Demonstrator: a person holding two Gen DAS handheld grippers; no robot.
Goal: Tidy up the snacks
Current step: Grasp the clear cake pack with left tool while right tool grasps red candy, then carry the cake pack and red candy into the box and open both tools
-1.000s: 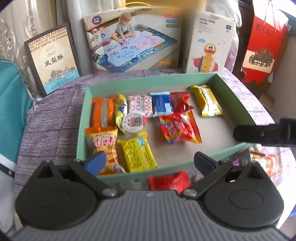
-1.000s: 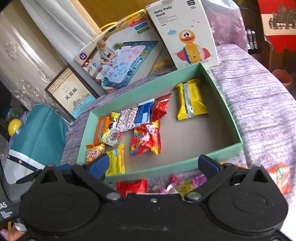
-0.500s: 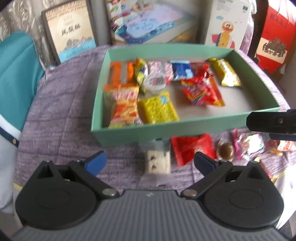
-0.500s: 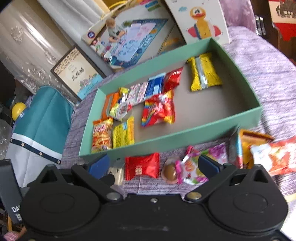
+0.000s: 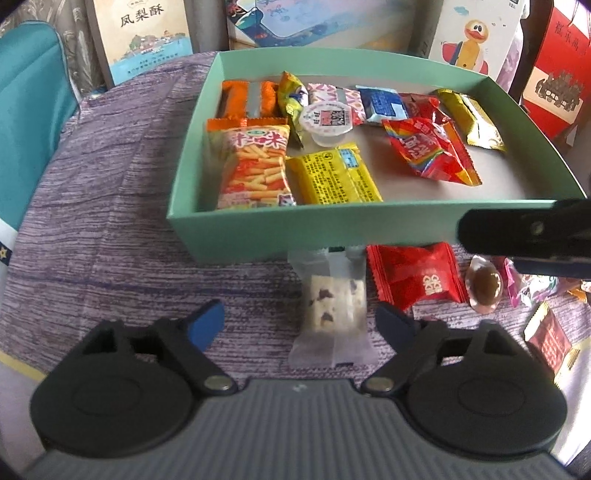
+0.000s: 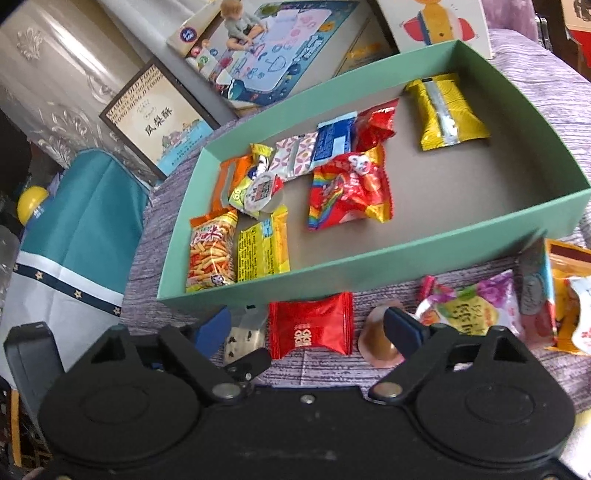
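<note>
A green box (image 5: 258, 236) (image 6: 369, 266) on the purple cloth holds several snack packets. In front of it lie a clear-wrapped nougat bar (image 5: 334, 306) (image 6: 243, 336), a red candy packet (image 5: 413, 275) (image 6: 310, 325), a brown jelly cup (image 5: 484, 284) (image 6: 378, 343) and a purple-and-yellow packet (image 6: 476, 308). My left gripper (image 5: 301, 319) is open and empty, its fingers on either side of the nougat bar. My right gripper (image 6: 308, 326) is open and empty, spanning the red packet; it also shows at the right of the left wrist view (image 5: 524, 236).
Boxes stand behind the green box: a pastry box (image 5: 144, 33), a play-mat box (image 6: 273, 55), a duck toy box (image 5: 472, 33) and a red gift bag (image 5: 557, 74). More packets (image 6: 569, 295) lie at the right. A teal chair back (image 5: 26, 122) is left of the table.
Both grippers have pulled back and tilted down from over the box toward the loose snacks in front of it. Both stay open and empty.
</note>
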